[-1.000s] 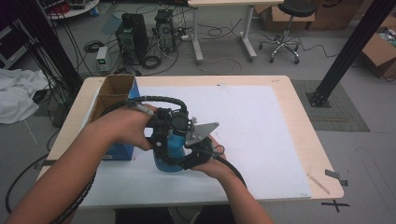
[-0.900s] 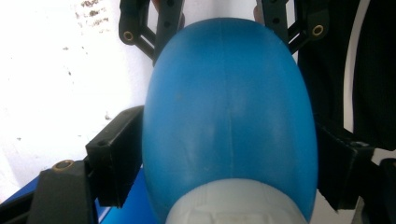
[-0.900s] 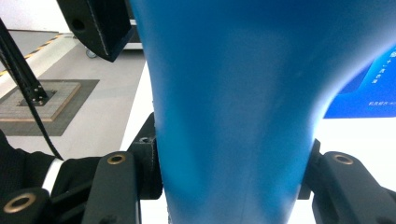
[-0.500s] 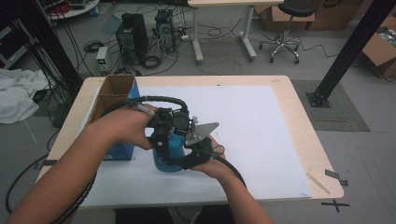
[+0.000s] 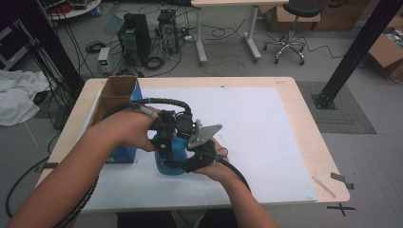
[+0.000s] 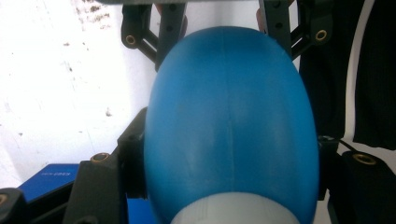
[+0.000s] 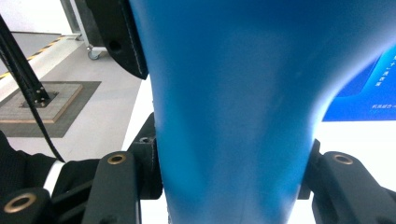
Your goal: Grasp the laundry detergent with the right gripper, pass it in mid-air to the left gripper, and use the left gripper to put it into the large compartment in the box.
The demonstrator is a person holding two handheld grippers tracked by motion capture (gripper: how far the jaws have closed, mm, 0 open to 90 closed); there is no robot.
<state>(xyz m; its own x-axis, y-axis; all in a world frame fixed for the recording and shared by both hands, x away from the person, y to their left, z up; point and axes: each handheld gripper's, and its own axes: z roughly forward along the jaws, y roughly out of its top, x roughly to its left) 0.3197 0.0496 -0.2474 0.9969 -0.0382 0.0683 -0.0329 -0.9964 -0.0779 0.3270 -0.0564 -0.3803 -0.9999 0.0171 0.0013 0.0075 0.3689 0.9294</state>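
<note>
— Any readable text?
— Faint white print on the blue box (image 7: 369,88), too blurred to read. Small pale lettering on the same box in the left gripper view, also illegible.

Open cardboard box (image 5: 115,90), office stool (image 5: 288,28)

Bottle (image 5: 172,154) right of box (image 5: 114,102)

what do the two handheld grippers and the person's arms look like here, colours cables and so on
Both the left gripper and the right gripper are black, with brass-coloured rivets on the jaw links. The right one carries a grey three-cornered plate. A black ribbed cable loops above them, and another trails along each forearm. The forearms are bare, with no sleeves in view.
</note>
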